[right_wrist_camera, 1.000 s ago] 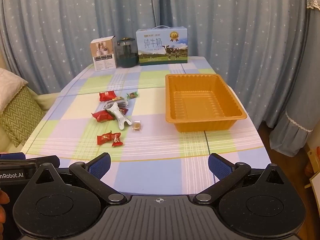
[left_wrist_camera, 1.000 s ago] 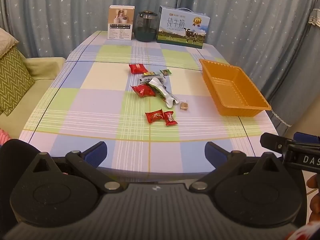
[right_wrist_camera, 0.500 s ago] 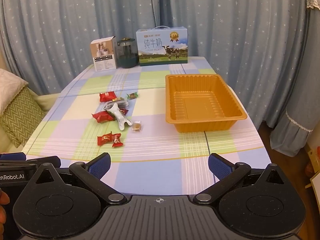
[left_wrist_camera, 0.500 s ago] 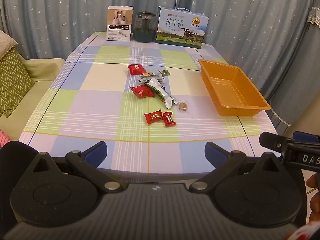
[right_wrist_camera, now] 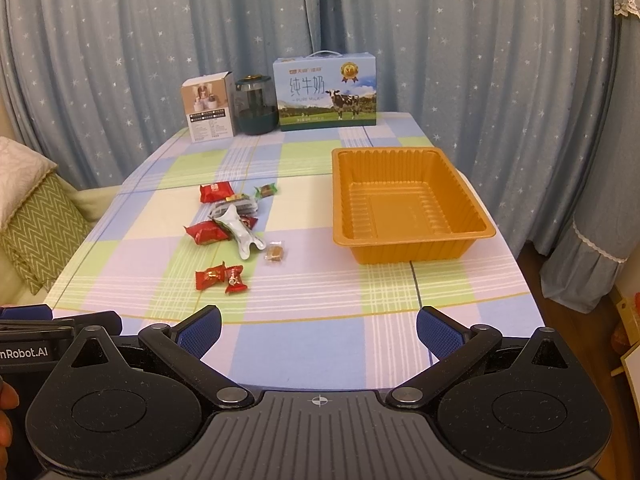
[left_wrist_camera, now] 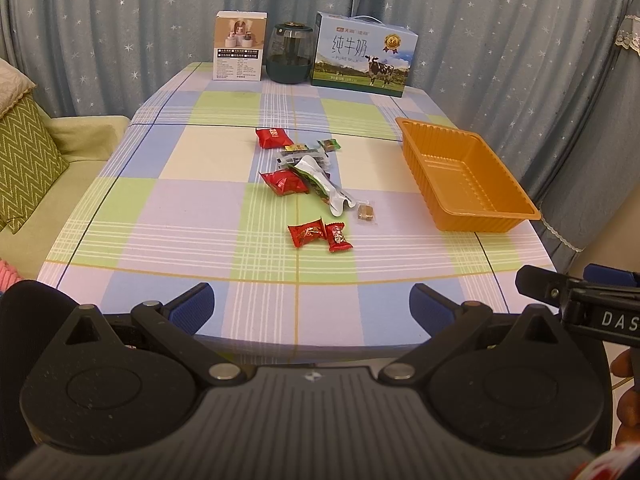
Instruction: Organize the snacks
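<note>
Glossy ribbed plastic tray

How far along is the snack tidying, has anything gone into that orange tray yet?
Nothing looks done: the orange tray is empty. Nothing is in hand either; the left gripper and right gripper are both open, at the near table edge. All the snacks are left: the red candies, the silver packet and the small wrapped pieces around it lie loose on the checked tablecloth.

Left gripper: I hold it level, jaws spread wide, nothing between them.
Right gripper: I hold it level beside the left, jaws spread wide, nothing held.
</note>
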`<state>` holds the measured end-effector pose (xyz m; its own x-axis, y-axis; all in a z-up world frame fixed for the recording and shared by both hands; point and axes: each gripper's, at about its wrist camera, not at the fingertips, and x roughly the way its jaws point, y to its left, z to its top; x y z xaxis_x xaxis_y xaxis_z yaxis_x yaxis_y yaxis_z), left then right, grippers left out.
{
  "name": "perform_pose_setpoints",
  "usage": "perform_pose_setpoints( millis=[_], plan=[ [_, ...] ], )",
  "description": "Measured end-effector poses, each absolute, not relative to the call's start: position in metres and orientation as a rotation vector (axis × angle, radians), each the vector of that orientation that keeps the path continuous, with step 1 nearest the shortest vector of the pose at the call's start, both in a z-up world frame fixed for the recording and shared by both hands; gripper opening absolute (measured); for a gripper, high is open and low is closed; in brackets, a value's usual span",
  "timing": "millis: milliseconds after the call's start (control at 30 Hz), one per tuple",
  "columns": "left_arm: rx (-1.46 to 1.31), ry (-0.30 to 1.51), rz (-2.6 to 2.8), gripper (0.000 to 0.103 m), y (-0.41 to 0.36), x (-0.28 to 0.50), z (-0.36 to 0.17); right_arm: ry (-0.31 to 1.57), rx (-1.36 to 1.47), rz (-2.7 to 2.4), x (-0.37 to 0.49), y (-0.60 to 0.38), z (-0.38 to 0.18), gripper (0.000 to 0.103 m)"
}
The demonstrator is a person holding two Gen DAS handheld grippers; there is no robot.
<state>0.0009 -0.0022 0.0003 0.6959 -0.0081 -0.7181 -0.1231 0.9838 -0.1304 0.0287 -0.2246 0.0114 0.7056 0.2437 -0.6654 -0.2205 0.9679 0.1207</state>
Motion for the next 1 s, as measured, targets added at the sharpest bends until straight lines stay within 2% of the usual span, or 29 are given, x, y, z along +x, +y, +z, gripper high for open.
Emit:
perform_pose_setpoints(
  millis=[1000],
  plan=[
    [-0.174, 0.801, 0.063, 0.103, -0.0046, 0.0000, -0.0001, 0.747, 0.042, 0.257, 0.0295, -0.2285, 0.0087, 0.103]
  ],
)
